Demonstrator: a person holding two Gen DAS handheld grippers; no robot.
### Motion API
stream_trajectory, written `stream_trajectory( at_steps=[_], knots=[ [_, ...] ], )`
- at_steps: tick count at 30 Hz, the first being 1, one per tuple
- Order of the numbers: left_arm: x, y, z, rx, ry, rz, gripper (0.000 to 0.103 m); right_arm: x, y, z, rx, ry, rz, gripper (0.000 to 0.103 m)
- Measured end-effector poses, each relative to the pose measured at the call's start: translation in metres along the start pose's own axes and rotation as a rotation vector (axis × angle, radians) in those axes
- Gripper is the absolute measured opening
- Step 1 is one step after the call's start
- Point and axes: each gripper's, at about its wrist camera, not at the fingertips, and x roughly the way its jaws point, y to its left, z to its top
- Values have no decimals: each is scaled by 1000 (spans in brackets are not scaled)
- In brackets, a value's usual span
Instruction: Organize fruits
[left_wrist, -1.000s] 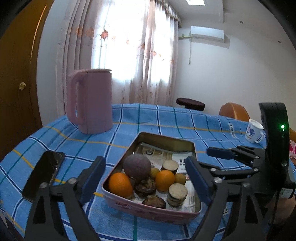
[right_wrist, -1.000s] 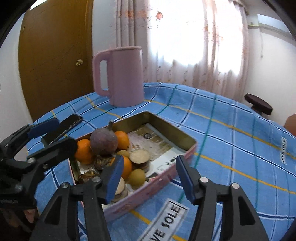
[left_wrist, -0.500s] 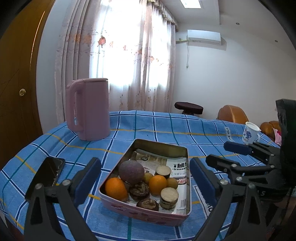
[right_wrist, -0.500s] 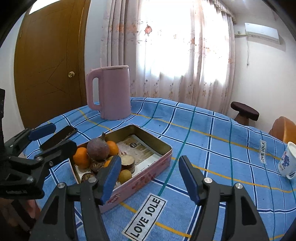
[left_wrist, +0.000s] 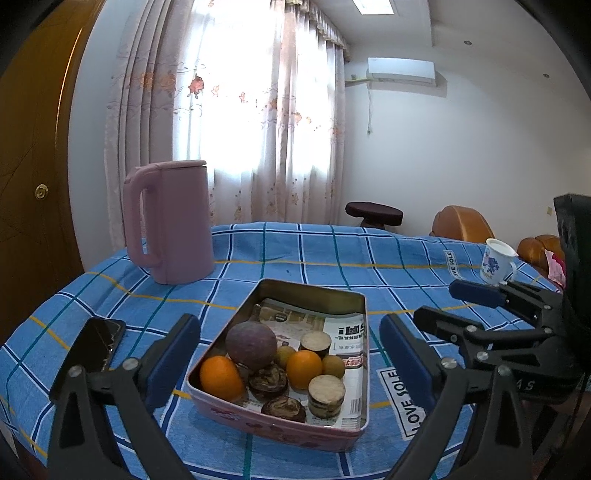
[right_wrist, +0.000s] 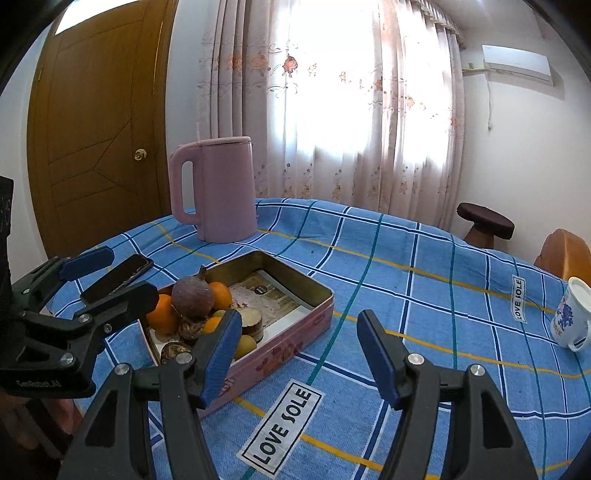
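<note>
1. Now, over the last second you have drawn both grippers back and up from the fruit: the shallow pink metal tin sat close under the fingers and now lies lower and farther off in both views.
2. On your left, the black phone lies flat on the blue checked tablecloth, apart from the tin, with the tall pink plastic kettle behind it.
3. Your left gripper stands wide open and empty, framing the tin.
4. Inside the tin, the big round purple fruit rests on the pile, with two oranges and brown pieces around it.
5. Your right gripper is likewise spread, holding nothing, above bare cloth right of the tin.
6. This retreat suggests a pause, not a pick; every fruit is inside, so sorting looks done or not begun.
</note>
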Motion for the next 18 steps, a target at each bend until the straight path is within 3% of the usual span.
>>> stream_trajectory(
  at_steps=[18],
  knots=[
    [1,-3,0,13,1,1,103,-4,-4,-4,12,-13,-23,67]
  ],
)
